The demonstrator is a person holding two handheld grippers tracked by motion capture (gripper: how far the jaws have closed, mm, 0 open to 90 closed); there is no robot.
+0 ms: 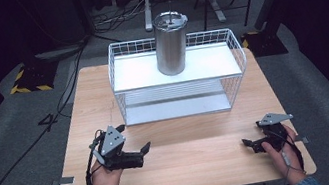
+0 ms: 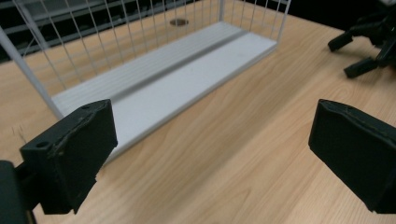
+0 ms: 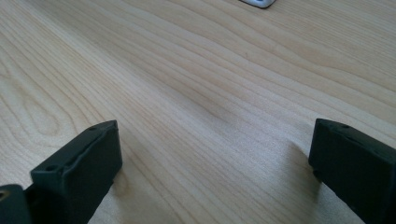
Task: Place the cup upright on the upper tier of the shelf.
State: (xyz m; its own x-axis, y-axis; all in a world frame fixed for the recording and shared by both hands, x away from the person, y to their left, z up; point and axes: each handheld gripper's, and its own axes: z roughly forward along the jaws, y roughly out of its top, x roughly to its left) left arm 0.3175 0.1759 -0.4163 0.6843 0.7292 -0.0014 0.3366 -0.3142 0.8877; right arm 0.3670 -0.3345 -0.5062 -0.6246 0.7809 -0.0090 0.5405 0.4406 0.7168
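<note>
High view: a tall brushed-steel tumbler with a lid (image 1: 171, 43) stands upright on the upper white shelf of a white wire-mesh rack (image 1: 231, 41) at the far half of the pale wooden table (image 1: 204, 159). Both tools rest low at the near edge — the left gripper (image 1: 146, 147) just short of the rack's left front corner, the right gripper (image 1: 246, 143) off toward the right edge, their tips turned inward toward each other. Each has its jaws spread wide and holds nothing; the gripper views show bare wood between the pads. The tumbler lies forward of and above both, slightly right of the rack's middle, its long axis vertical. Neither hand is clearly nearer, I judge — any reach must rise over the rack's wire rim.
</note>
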